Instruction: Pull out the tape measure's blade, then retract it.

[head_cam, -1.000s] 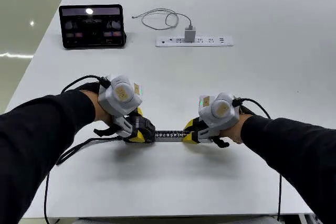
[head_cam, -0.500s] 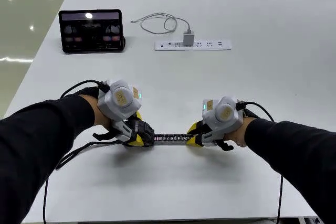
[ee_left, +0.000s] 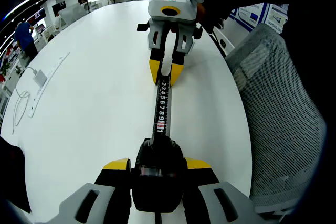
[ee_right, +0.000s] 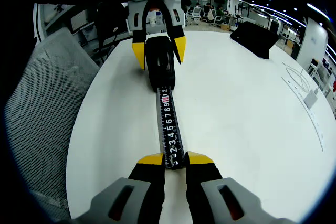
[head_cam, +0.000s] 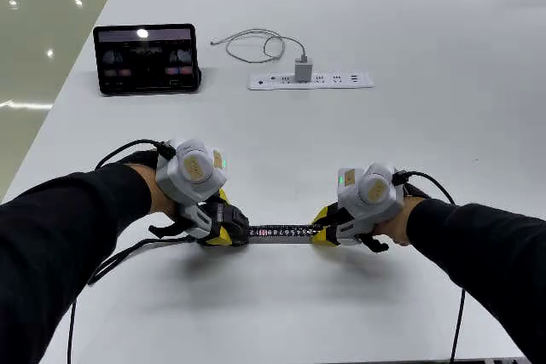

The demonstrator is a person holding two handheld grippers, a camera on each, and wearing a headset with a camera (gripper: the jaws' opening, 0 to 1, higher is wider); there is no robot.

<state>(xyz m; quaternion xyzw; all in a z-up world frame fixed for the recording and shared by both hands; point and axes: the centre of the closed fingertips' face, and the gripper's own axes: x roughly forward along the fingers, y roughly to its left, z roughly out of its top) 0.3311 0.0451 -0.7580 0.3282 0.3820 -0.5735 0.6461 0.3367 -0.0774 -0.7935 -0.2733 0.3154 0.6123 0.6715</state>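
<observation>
The black tape measure case (ee_left: pixel 157 174) sits low on the white table, clamped between the yellow-tipped jaws of my left gripper (ee_left: pixel 156 167). In the head view the case (head_cam: pixel 232 224) is at lower left under that gripper (head_cam: pixel 223 228). Its numbered blade (head_cam: pixel 284 232) stretches right across the table to my right gripper (head_cam: pixel 325 234). The right gripper (ee_right: pixel 174 161) is shut on the blade's end, and the blade (ee_right: pixel 168 121) runs back to the case (ee_right: pixel 159 64). The blade (ee_left: pixel 161 106) shows about a dozen centimetre marks.
A tablet (head_cam: pixel 147 58) stands propped at the back left. A white power strip (head_cam: pixel 310 80) with a charger and a coiled cable (head_cam: pixel 256 43) lies behind the middle. A mesh chair (ee_left: pixel 278 124) stands off the table's near edge.
The two grippers have drawn further apart, and more of the blade shows between them. The head camera has tilted, so the whole scene sits lower in the picture.
</observation>
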